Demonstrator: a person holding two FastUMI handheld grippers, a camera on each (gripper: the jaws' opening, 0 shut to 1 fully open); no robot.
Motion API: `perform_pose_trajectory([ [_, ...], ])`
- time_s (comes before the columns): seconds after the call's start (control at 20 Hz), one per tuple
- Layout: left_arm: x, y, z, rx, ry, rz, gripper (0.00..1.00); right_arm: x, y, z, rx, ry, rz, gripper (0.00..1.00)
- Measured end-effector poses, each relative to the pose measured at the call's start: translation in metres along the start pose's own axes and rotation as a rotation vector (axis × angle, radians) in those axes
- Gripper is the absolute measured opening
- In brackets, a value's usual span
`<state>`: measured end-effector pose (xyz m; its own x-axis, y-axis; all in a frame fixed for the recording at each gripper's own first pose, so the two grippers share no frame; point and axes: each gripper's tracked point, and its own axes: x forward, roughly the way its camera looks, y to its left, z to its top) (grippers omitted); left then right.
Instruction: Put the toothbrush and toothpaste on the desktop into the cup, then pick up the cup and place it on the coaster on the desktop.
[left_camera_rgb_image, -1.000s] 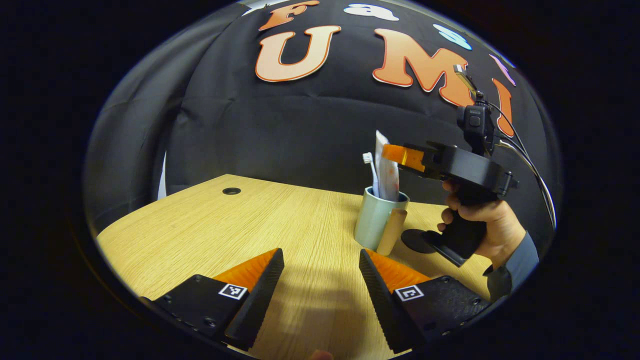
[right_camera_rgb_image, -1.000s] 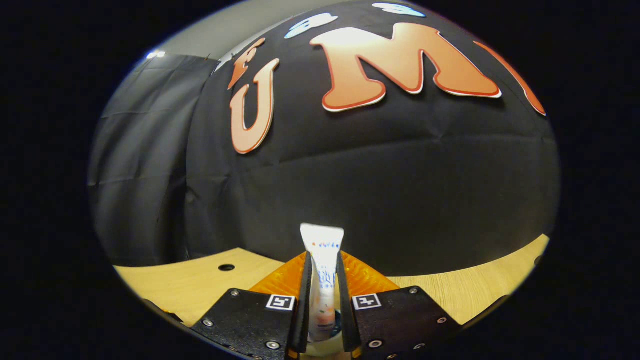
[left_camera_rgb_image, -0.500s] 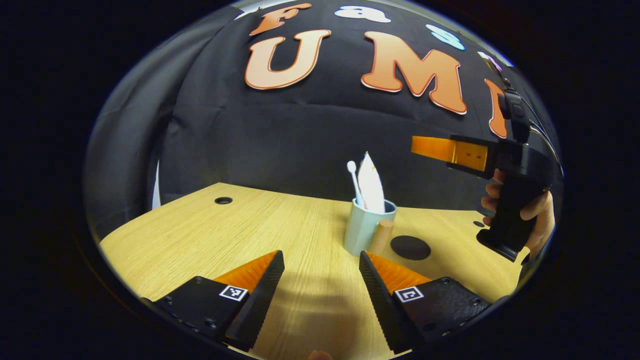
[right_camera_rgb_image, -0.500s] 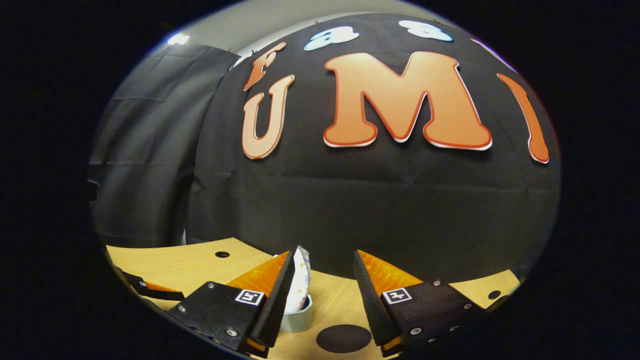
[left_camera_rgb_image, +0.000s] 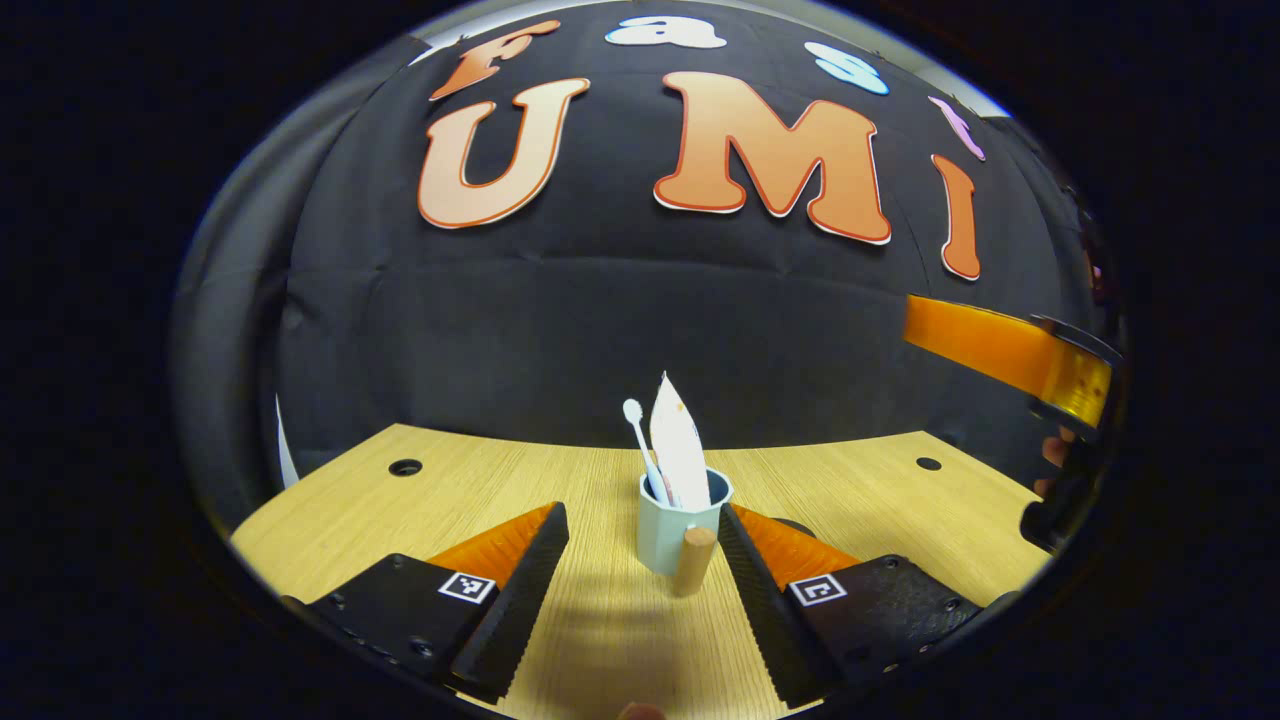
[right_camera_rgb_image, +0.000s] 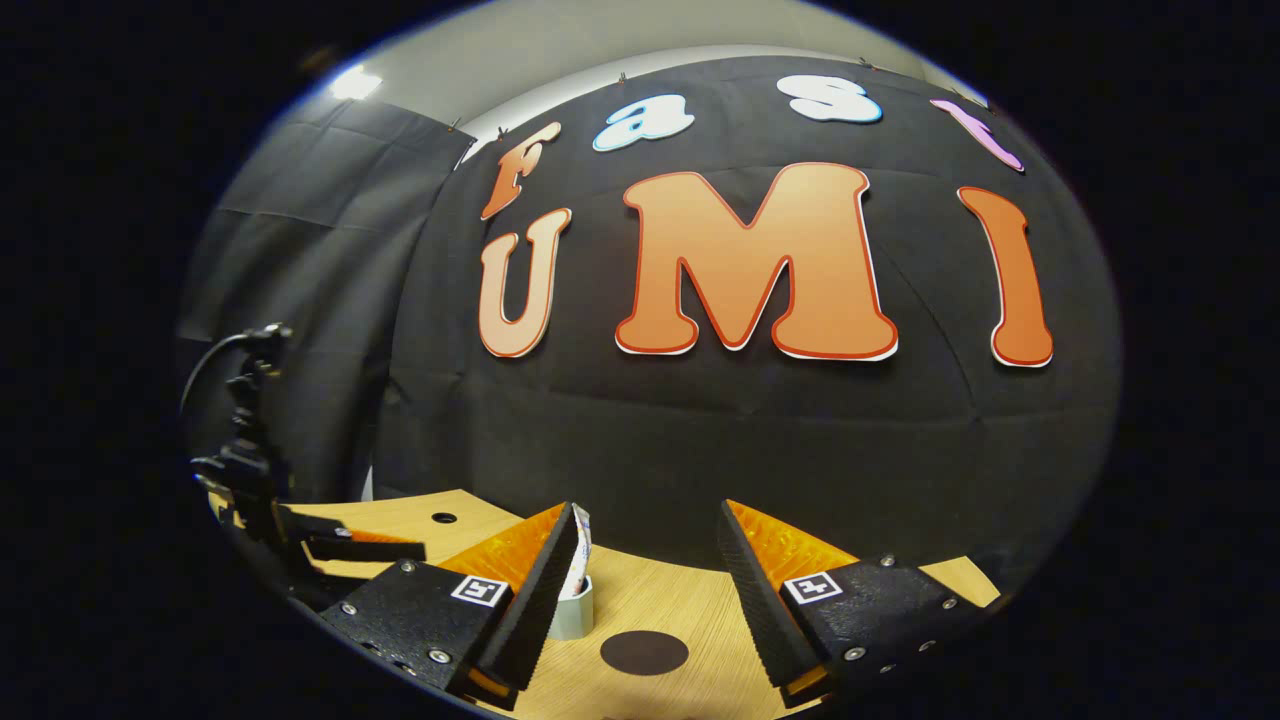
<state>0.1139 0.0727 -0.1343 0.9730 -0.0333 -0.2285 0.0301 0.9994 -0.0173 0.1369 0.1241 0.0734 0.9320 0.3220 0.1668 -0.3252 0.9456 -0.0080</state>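
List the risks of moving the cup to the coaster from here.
1. The toothpaste and toothbrush stand tall and lean in the cup; a tilted lift might tip them out.
2. The open left gripper faces the cup's handle; closing there may twist the cup.
3. The coaster lies close beside the cup, so a low carry could knock it.

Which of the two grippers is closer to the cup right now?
Left. The left gripper is open just in front of the cup; the right gripper is open, farther back and higher.

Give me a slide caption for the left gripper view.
Open left gripper faces the cup holding toothbrush and toothpaste.
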Motion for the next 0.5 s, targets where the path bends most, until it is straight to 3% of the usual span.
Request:
perform_pose_trajectory([
  [0.25, 0.022, -0.022, 0.033, 0.006, 0.078, -0.067, 0.90, -0.036, -0.018, 0.019, -0.013, -0.024, -0.025, 0.86],
  [0.5, 0.046, -0.040, 0.030, -0.020, 0.263, -0.100, 0.91, -0.073, -0.042, 0.038, -0.065, -0.050, -0.062, 0.86],
])
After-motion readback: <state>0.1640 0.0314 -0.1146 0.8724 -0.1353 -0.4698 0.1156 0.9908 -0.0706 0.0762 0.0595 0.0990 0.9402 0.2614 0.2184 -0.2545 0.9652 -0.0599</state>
